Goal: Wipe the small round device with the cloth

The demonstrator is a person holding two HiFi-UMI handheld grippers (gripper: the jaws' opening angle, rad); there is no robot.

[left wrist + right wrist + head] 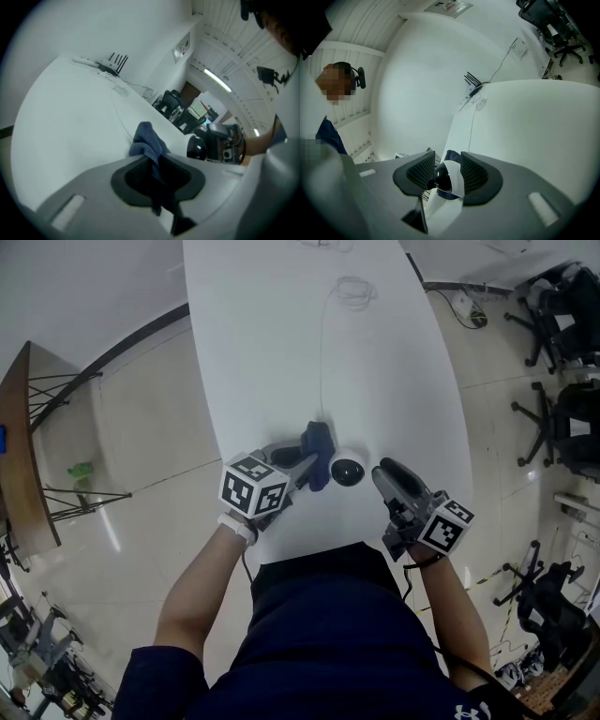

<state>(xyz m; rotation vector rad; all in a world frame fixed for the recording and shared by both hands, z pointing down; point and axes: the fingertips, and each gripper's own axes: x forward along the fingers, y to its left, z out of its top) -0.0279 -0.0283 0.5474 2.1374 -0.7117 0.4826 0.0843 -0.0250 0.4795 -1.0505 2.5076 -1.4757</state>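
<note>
Head view, nearest first: the person's dark blue shirt (pixel 328 634) fills the bottom, with both bare forearms reaching onto the near end of a white table (pixel 281 352). The left gripper (pixel 306 463) points in from the left, its jaws pinched on a blue cloth (pixel 318 451). The cloth bunches out past the jaw tips and lies against the left side of the device (pixel 348 470), a small white round body with a black dome. The device sits on the table near its front edge, between the two grippers. The right gripper (pixel 385 472) points at it from the right, tips just beside it.

In the left gripper view the cloth runs down through the closed jaws, with the device and the other gripper just beyond it to the right. In the right gripper view the jaws stand spread, and the device shows in the gap between the ribbed pads, dome toward the left pad, with cloth behind it. Whether either pad touches it I cannot tell.

A thin cable (pixel 322 352) runs from the device up the table to a loose coil near the far end. Further off, a dark pronged thing (pixel 117 63) stands at that end. Black office chairs (pixel 562 324) stand on the floor to the right.
</note>
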